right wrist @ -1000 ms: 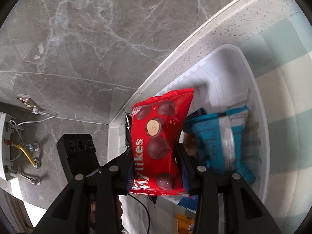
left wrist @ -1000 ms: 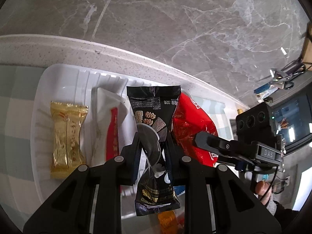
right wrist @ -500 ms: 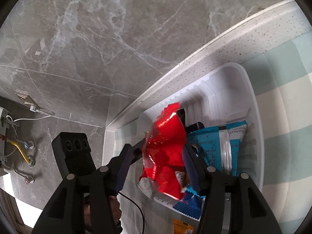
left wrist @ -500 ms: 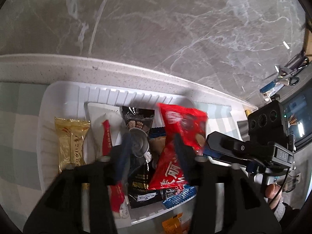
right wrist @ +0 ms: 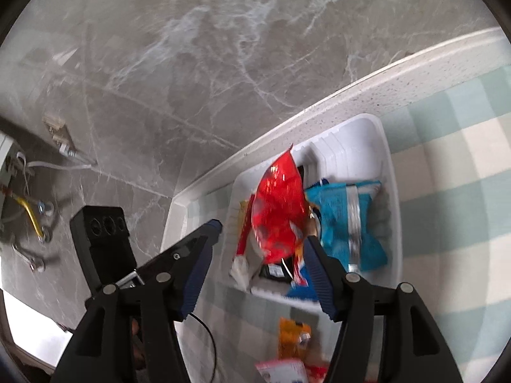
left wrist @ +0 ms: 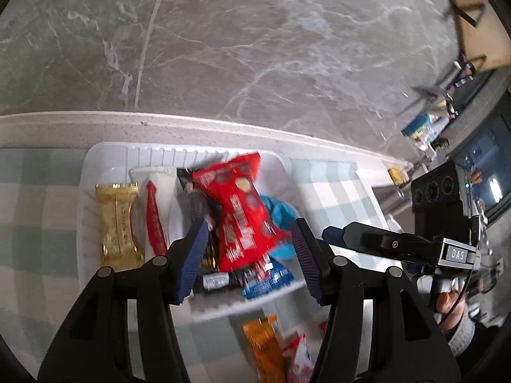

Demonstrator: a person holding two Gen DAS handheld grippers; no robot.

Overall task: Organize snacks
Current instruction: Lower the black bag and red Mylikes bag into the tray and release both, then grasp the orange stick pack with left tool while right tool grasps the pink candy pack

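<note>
1. Left gripper [left wrist: 247, 252]: black arms, blue ribbed pads, jaws apart and just been opening; nothing gripped, pads clear of every packet.
2. Right gripper [right wrist: 260, 266]: same build, jaws also just been widening; released, nothing pressed between the pads.
3. Landmark: white ribbed plastic tray [left wrist: 87, 172] on the pale green-and-white checked tablecloth [left wrist: 28, 198], against the speckled white counter edge [left wrist: 64, 127] and the grey marble wall [left wrist: 255, 48].
4. Red foil packet with chocolate balls printed on it [left wrist: 242, 214]: in the tray's middle, propped on other packets, tilted; seen in the gap of both open claws, free of both. Right wrist view shows it [right wrist: 278, 214] standing up above the tray's contents.
5. Black packet with nut picture [left wrist: 199, 204]: in the tray, mostly under the red one, just behind the left gripper's left pad; contact cannot be told, blurred.
6. Gold foil bar [left wrist: 116, 223]: far left of the tray, lying flat.
7. White packet with red stripe [left wrist: 153, 210]: in the tray, beside the gold bar.
8. Light blue packet with silver band [right wrist: 346, 223]: right side of the tray, next to the red packet.
9. Blue-and-white wrapper [left wrist: 268, 279]: at the tray's near rim, under the red packet.
10. Orange packet [left wrist: 262, 348]: outside the tray, on the cloth just in front of the near rim, touching a red-and-white packet [left wrist: 300, 357].
11. Person's hand [left wrist: 447, 303]: on the right gripper's handle, right of the tray.
</note>
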